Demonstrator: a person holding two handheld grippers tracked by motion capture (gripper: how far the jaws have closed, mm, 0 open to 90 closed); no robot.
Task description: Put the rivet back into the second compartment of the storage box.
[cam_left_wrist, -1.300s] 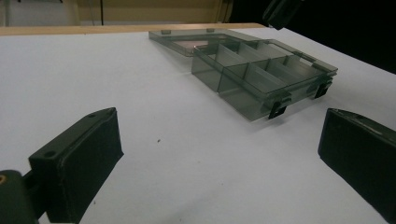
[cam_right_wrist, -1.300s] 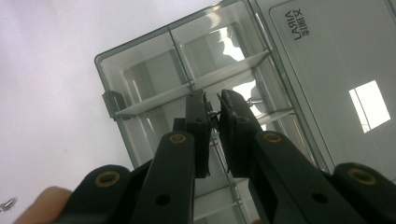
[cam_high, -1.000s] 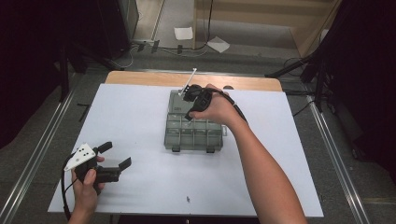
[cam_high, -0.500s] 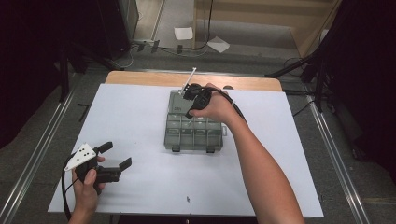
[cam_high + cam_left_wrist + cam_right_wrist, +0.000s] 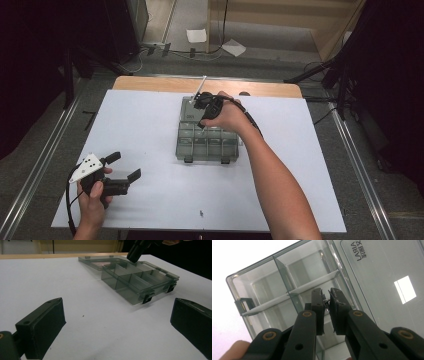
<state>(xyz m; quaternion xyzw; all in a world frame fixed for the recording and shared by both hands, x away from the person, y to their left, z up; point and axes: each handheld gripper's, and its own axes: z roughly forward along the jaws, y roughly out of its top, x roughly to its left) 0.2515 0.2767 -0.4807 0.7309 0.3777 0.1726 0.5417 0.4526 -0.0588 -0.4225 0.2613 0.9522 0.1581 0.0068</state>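
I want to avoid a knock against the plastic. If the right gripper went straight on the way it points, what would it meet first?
Most likely the organizer box: the right gripper, jaws nearly shut on a small dark thing I cannot identify, points down into a compartment beside the white divider. Depth is unclear; floor or divider comes first.

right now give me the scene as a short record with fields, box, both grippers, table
box: clear grey compartment box, lid open and lying flat behind it
compartments: look empty
right gripper: over the box's far compartments near the lid hinge, jaws nearly shut on a tiny dark thing, too small to identify
left gripper: near the table's front left, jaws open, holding nothing
table: white sheet over a wooden top
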